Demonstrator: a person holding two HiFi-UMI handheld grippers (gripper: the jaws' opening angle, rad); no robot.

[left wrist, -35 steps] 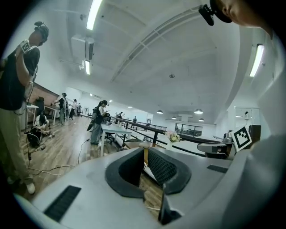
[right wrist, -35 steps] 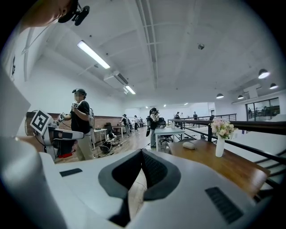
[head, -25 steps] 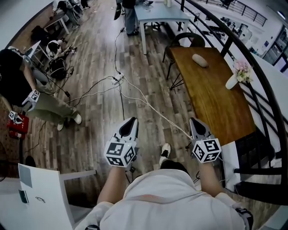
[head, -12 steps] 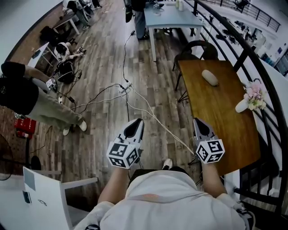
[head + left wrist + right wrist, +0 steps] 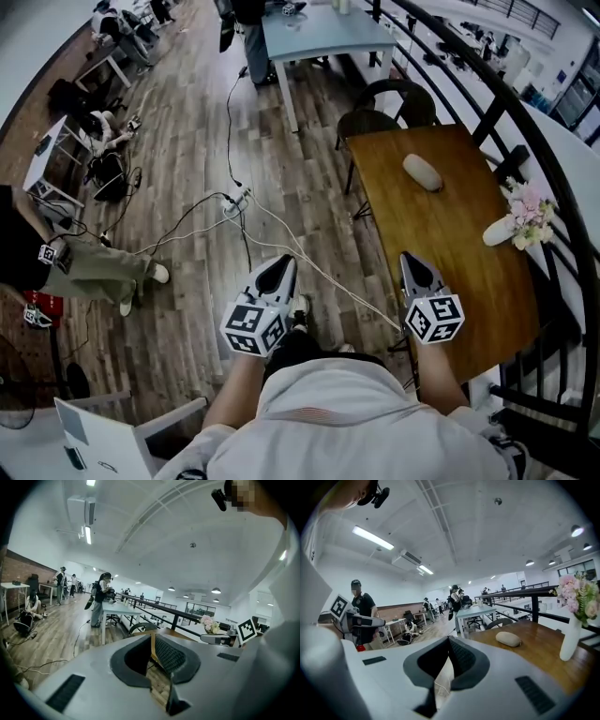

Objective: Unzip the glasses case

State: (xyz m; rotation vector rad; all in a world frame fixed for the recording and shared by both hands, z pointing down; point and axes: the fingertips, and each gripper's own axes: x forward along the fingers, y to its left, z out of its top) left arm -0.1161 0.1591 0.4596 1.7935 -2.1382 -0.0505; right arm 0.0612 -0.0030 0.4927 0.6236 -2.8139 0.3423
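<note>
Head view: the person stands beside a wooden table, holding both grippers out level, neither one over the tabletop. The left gripper hangs above the plank floor and its trailing cables. The right gripper sits near the table's near edge. The glasses case, a pale oval pouch, lies alone on the table, well apart from both, with a vase of flowers further along the far edge.

Left gripper view: the left gripper is clenched with nothing in it.

Right gripper view: the right gripper is likewise pinched together and empty. The glasses case lies ahead of it, to the right, near the vase of flowers.

This looks like the approach, with unzipping not begun. Next, both jaws must part, one to steady the case and one to find the zip pull, which is too small to see here.
</note>
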